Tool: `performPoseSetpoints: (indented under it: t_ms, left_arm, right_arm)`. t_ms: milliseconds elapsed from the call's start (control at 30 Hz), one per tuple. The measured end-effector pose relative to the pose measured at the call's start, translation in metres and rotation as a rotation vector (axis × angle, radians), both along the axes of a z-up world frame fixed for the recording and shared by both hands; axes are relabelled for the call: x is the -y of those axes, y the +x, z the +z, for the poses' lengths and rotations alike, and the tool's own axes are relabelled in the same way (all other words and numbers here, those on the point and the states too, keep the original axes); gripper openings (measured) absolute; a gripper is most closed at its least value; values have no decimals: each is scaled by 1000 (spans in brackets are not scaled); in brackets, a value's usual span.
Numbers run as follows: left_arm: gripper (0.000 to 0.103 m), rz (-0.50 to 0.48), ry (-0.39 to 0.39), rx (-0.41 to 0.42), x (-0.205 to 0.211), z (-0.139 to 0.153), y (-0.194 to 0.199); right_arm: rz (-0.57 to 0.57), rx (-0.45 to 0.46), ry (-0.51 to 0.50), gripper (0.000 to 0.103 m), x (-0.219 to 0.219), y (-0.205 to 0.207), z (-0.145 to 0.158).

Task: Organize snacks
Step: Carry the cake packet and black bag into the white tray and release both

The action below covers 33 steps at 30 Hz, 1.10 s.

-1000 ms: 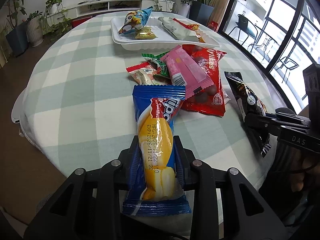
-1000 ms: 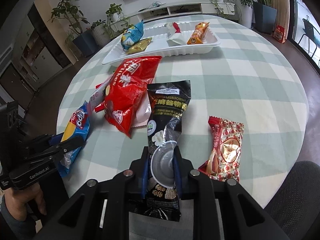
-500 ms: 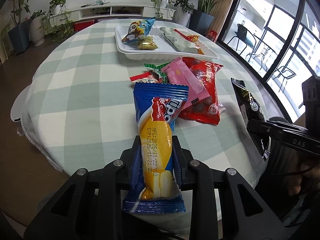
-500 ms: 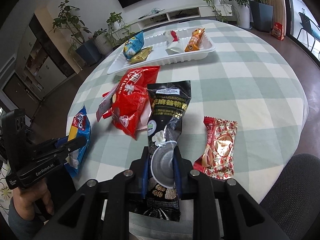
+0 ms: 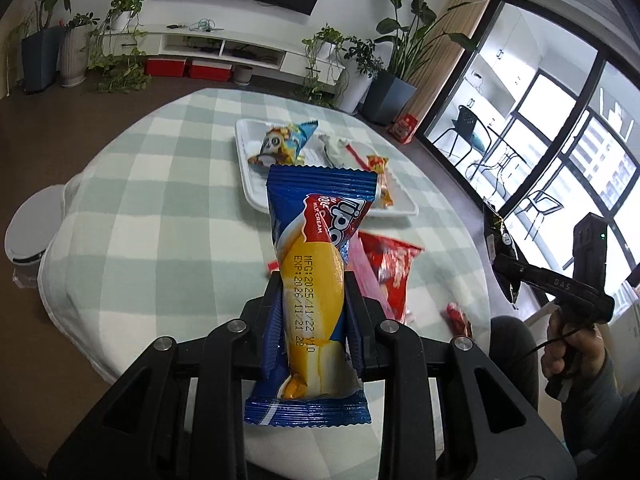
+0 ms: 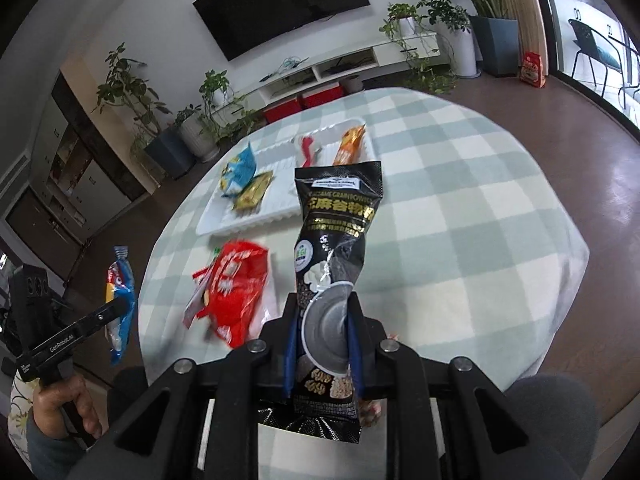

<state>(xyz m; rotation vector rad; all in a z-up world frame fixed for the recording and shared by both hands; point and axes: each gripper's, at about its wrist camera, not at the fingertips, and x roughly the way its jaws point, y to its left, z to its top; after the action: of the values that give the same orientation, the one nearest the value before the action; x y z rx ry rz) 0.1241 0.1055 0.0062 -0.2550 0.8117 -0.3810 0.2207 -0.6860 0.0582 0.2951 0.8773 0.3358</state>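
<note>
My left gripper (image 5: 312, 288) is shut on a blue and yellow Tipo snack pack (image 5: 316, 280), held up above the near edge of the round table. The same pack (image 6: 120, 300) shows at the left of the right wrist view. My right gripper (image 6: 323, 308) is shut on a black grain-snack pouch (image 6: 336, 232), also lifted off the table; the pouch (image 5: 498, 248) appears at the right of the left wrist view. A white tray (image 5: 250, 176) (image 6: 280, 200) at the table's far side holds several small snacks. A red bag (image 6: 236, 288) (image 5: 390, 268) lies on the cloth below.
The table wears a green and white checked cloth (image 5: 160, 208). A pink pack (image 5: 366, 276) lies against the red bag, and a small red wrapper (image 5: 458, 318) sits near the right edge. A grey chair back (image 6: 556, 412) stands close at the lower right. Potted plants and a TV shelf line the far wall.
Both grippers have risen with their packs, so the table and tray now look smaller and farther below. The grips on both packs have stayed the same.
</note>
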Motion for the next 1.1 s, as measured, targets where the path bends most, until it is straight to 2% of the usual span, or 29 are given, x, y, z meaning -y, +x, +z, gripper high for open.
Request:
performPoseSetpoints:
  t_ms: [200,367,500,667,967,1100]
  left_arm:
    - [26,-23,-31,20,4,29,81]
    - [26,-100,1,7,53,42,146]
    - [26,-136,68,-38,94,30,187]
    - [26,-152,128,-99,123,2,223]
    - [26,-118,165,-183,128,-48,254]
    - [26,-111,169,-208,126,-65,260]
  right_arm:
    - [-5,76,-21,23,14,61,42]
    - [64,82,-31,23,-13,124,55]
    - [142,34,-83,23,-52,166,40]
    - [191,-33,-152,23,-86,200,3]
    - [226,-118,-208,23,-104,235,-42]
    - [223,-119,-212,23,-103,240,-47]
